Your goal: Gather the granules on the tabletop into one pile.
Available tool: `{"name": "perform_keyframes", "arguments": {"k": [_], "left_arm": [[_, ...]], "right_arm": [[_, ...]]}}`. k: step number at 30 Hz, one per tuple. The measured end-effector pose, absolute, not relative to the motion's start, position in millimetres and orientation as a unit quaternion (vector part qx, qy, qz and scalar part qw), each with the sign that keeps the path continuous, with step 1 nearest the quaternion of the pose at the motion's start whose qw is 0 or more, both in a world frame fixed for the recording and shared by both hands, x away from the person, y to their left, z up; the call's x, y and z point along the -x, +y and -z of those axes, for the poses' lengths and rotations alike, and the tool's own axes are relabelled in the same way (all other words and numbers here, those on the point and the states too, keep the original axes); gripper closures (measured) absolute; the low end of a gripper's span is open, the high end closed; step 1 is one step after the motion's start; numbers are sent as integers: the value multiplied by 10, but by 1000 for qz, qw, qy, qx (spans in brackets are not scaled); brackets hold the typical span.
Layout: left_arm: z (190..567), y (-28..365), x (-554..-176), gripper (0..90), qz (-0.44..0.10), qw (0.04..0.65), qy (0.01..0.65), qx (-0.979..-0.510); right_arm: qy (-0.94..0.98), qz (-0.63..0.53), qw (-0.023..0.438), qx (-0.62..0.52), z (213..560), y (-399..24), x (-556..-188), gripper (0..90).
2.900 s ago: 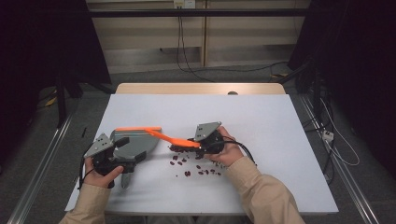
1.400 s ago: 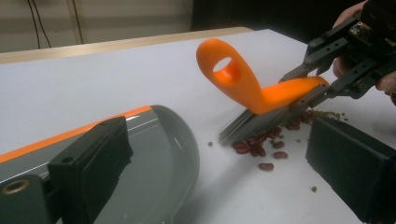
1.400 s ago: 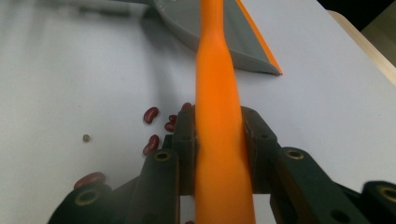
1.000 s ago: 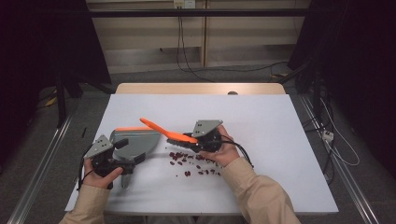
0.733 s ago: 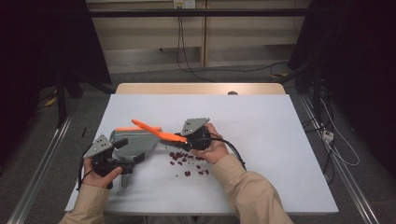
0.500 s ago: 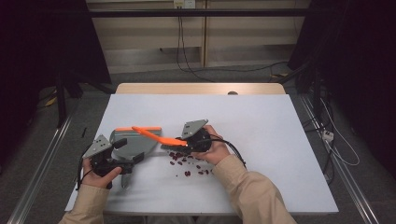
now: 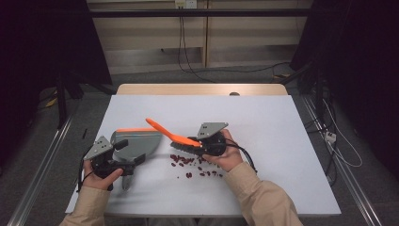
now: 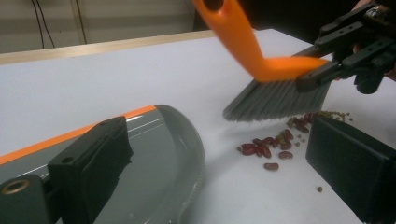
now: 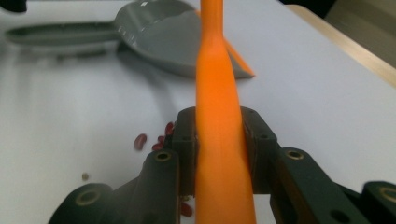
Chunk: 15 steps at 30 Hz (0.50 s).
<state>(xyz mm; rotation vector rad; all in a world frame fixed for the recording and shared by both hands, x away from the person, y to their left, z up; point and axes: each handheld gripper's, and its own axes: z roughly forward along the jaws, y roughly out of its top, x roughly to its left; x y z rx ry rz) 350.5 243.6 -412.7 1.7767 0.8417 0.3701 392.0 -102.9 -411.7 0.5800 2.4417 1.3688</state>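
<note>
A small brush with an orange handle (image 7: 162,129) (image 9: 217,93) and grey bristles (image 8: 275,100) is clamped in my right gripper (image 7: 197,145) (image 9: 219,135), which is shut on the handle. The bristles hover just above a scatter of dark red beans (image 7: 188,162) (image 8: 266,149) (image 9: 140,140) on the white table. A grey dustpan (image 7: 136,141) (image 8: 159,154) (image 9: 163,32) with an orange edge lies to the left of the beans. My left gripper (image 7: 129,153) (image 8: 217,135) sits at the pan's rear with its jaws wide apart; one jaw lies over the pan, the other stands clear of it.
The white table (image 7: 263,122) has bare room to the right and at the back. Its wooden far edge (image 7: 202,89) borders a dark floor with cables. A few stray beans (image 7: 207,173) lie nearer the front edge.
The right gripper carried the brush left toward the dustpan, then came back to the right, so the brush now stands over the beans again. The left gripper and dustpan have stayed put.
</note>
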Motion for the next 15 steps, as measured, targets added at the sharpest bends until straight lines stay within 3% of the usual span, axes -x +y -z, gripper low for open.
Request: {"name": "perform_keyframes", "arguments": {"k": [15], "left_arm": [[4124,2435,-3499,61,-157,541,352,-748]], "right_arm": [[749,-536,110,-375,4205,-678,-3391,713]]}}
